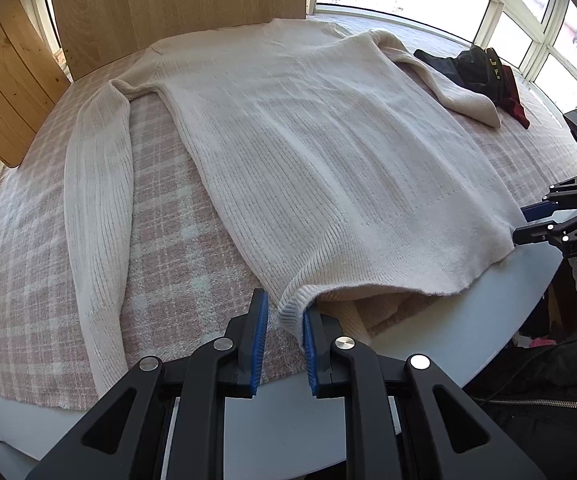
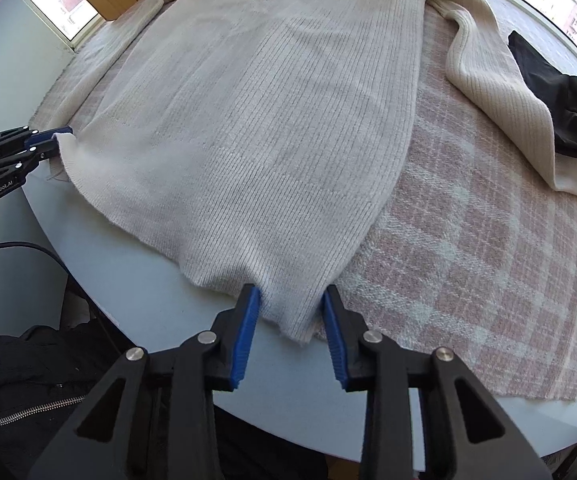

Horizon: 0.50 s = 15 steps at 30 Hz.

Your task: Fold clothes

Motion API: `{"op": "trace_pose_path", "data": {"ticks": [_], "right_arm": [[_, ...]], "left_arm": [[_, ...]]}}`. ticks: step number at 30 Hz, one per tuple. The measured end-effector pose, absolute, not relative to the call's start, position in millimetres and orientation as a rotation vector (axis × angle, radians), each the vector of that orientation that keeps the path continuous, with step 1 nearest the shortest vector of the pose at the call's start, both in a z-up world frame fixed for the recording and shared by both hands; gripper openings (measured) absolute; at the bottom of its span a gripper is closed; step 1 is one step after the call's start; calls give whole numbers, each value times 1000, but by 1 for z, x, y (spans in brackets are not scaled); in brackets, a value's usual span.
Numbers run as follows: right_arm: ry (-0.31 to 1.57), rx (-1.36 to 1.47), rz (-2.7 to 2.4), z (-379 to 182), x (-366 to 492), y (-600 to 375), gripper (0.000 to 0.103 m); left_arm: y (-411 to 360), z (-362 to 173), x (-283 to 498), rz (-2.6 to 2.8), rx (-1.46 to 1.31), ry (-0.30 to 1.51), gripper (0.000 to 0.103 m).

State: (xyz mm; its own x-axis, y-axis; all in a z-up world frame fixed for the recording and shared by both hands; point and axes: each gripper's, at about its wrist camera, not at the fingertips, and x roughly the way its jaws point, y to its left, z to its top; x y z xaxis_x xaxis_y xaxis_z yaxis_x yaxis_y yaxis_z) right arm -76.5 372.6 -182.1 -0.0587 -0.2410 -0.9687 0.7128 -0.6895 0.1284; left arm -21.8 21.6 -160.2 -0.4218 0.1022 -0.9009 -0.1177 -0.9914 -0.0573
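Note:
A cream ribbed sweater (image 1: 328,152) lies spread flat on a pink plaid blanket (image 1: 40,264), sleeves out to both sides. It also shows in the right wrist view (image 2: 256,120). My left gripper (image 1: 286,312) is open, its blue pads on either side of the sweater's lower left hem corner, which is lifted a little. My right gripper (image 2: 290,308) is open around the lower right hem corner. Each gripper shows in the other's view: the right gripper (image 1: 528,222) at the right edge, the left gripper (image 2: 54,140) at the left edge.
The blanket covers a round light-grey table (image 2: 136,280). Dark and maroon clothes (image 1: 488,72) lie at the far right by the sweater's right cuff. Wooden boards (image 1: 176,4) stand behind the table, with windows around. A black zipped jacket (image 2: 28,392) is below the table's edge.

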Motion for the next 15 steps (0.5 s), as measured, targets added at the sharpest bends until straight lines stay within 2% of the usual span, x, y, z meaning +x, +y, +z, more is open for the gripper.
{"op": "trace_pose_path", "data": {"ticks": [2, 6, 11, 15], "right_arm": [[538, 1549, -1809, -181, -76, 370, 13], [436, 1569, -1798, -176, -86, 375, 8], [240, 1493, -1844, -133, -104, 387, 7], [191, 1421, -1883, -98, -114, 375, 6]], "left_arm": [[21, -161, -23, 2527, -1608, 20, 16], [17, -160, -26, 2518, -1588, 24, 16], [14, -137, -33, 2549, -1546, 194, 16], [18, -113, -37, 2544, -1479, 283, 16]]}}
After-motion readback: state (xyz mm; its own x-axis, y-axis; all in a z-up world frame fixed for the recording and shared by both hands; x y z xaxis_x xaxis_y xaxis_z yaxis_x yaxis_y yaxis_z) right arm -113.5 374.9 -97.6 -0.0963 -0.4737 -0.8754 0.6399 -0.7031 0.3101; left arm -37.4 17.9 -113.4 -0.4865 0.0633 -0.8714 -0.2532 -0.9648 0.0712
